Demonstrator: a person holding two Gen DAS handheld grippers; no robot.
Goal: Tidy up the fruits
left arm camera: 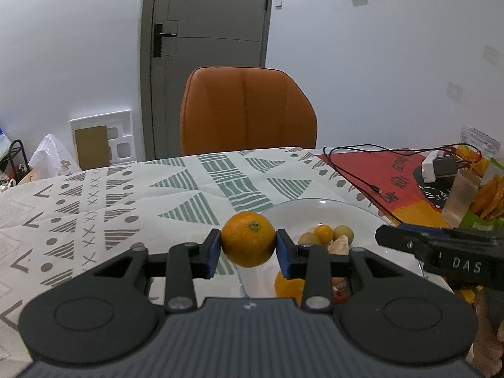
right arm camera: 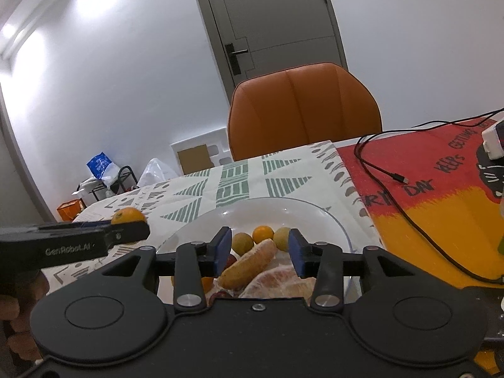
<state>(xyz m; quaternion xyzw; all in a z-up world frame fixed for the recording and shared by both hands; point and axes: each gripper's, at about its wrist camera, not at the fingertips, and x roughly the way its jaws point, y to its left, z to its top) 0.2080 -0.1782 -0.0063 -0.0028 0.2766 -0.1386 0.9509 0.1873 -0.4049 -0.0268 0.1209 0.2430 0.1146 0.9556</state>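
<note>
My left gripper [left arm camera: 249, 247] is shut on a round orange [left arm camera: 248, 239] and holds it above the tablecloth, just left of a clear glass plate [left arm camera: 315, 203]. That orange [right arm camera: 129, 214] also shows in the right wrist view, behind the left gripper's finger [right arm camera: 126, 233]. In the plate [right arm camera: 277, 203] lie a small orange [right arm camera: 263, 233], two yellow-green round fruits [right arm camera: 242, 242], a peeled citrus segment [right arm camera: 252, 263] and more peeled pieces [right arm camera: 280, 278]. Above these fruits hovers my right gripper [right arm camera: 260, 250], open, its blue pads on either side of the segment without touching it.
A patterned tablecloth [left arm camera: 126, 201] covers the table, with a red and yellow mat [right arm camera: 441, 195] to the right. On the mat lie a black cable [right arm camera: 393, 176] and a white charger [left arm camera: 431, 165]. Snack bags [left arm camera: 485, 189] stand far right. An orange chair [left arm camera: 249, 110] is behind the table.
</note>
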